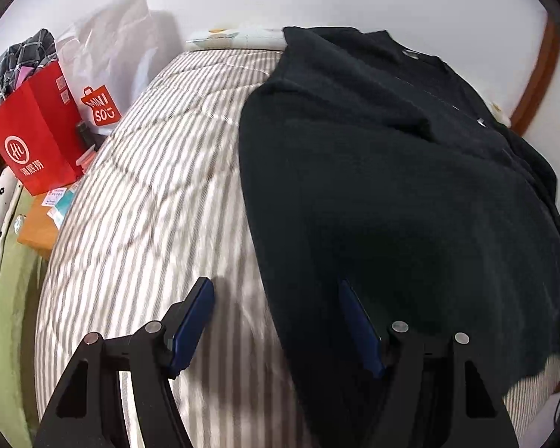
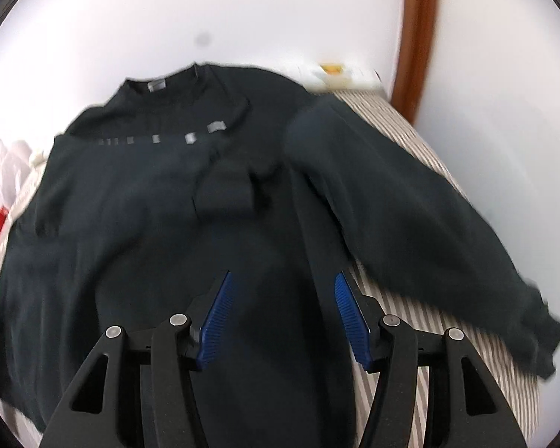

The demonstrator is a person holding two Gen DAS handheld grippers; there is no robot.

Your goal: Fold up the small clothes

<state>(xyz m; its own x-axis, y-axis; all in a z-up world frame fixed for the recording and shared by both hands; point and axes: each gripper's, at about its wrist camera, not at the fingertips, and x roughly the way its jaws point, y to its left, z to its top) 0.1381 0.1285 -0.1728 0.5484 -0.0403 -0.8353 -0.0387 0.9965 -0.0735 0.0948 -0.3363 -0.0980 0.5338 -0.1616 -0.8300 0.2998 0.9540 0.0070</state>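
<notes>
A black long-sleeved sweater (image 2: 138, 201) lies spread on a striped bed cover (image 1: 160, 186), neck toward the wall. One sleeve cuff (image 2: 224, 194) is folded across its chest. The other sleeve (image 2: 429, 216) stretches out to the right. The sweater also shows in the left wrist view (image 1: 392, 186). My left gripper (image 1: 274, 287) is open and empty above the sweater's left edge. My right gripper (image 2: 282, 280) is open and empty above the sweater's lower right part.
Red paper bags (image 1: 37, 130) and a white bag (image 1: 112, 44) stand left of the bed by a green surface (image 1: 3, 298). A white wall (image 2: 242, 11) and a brown wooden frame (image 2: 418, 37) lie behind the bed.
</notes>
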